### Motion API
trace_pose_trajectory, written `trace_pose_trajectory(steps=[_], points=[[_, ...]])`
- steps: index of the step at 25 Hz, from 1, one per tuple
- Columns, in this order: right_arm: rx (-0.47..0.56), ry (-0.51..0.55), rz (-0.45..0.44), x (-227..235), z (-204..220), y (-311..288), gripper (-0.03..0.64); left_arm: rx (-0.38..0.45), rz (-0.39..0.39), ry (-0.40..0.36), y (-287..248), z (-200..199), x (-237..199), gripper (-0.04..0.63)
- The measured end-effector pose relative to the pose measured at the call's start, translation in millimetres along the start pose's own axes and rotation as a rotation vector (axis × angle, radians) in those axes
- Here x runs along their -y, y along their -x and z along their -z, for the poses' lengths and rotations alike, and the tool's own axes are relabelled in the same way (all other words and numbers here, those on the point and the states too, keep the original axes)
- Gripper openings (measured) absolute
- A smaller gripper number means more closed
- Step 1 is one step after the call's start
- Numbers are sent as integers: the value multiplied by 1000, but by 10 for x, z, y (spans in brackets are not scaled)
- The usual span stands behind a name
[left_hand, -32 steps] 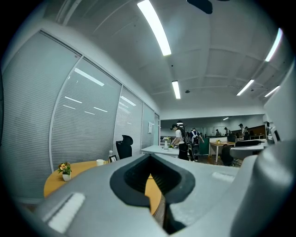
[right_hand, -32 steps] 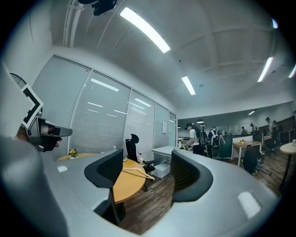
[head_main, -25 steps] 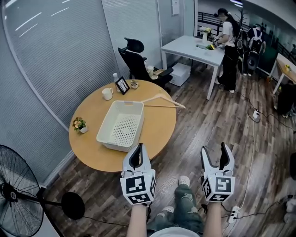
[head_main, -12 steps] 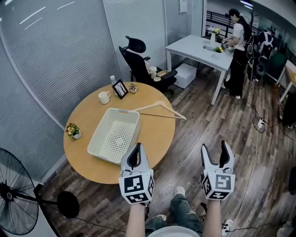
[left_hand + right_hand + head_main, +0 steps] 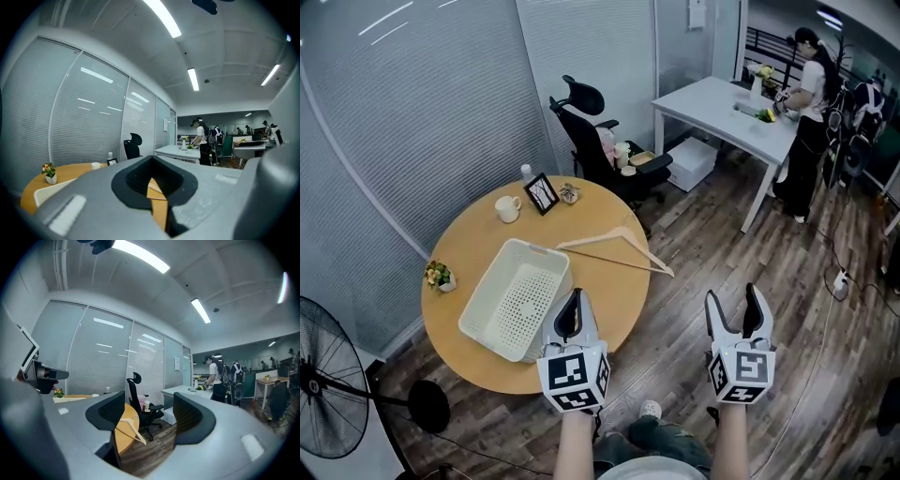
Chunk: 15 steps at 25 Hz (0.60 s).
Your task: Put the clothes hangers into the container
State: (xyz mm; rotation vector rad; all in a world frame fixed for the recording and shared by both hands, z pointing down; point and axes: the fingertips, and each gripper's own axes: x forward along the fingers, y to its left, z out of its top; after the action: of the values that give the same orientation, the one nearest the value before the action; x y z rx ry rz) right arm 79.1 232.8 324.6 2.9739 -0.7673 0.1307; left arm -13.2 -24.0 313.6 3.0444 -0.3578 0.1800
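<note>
A wooden clothes hanger (image 5: 615, 249) lies on the round wooden table (image 5: 478, 246), near its right edge and just right of the white perforated container (image 5: 515, 298). The container holds nothing. My left gripper (image 5: 571, 302) hovers shut and holding nothing over the table's near edge, close to the container's near corner. My right gripper (image 5: 734, 300) is open and holds nothing, above the wooden floor to the right of the table. The right gripper view shows the hanger (image 5: 131, 428) between the open jaws, far off. In the left gripper view the container (image 5: 46, 194) is at the lower left.
At the table's far side stand a white cup (image 5: 506, 208), a photo frame (image 5: 543, 195), a bottle (image 5: 526, 172) and a small plant (image 5: 438, 276). Beyond are a black office chair (image 5: 598, 148), a white desk (image 5: 733, 105) and a person (image 5: 811, 122). A floor fan (image 5: 326, 392) stands left.
The head view has swung: the table, container and hanger have slid lower and leftward in the picture. Both grippers keep the same pose, left shut and right open.
</note>
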Motion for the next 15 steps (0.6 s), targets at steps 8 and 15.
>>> trace_pose_trajectory(steps=[8,15], points=[[-23,-16,-72,203,98,-564,334,-19,-54,4,-437,58,118,0],[-67,-28,-128,191,266,-917,334,-48,-88,1,-723,151,65,0]])
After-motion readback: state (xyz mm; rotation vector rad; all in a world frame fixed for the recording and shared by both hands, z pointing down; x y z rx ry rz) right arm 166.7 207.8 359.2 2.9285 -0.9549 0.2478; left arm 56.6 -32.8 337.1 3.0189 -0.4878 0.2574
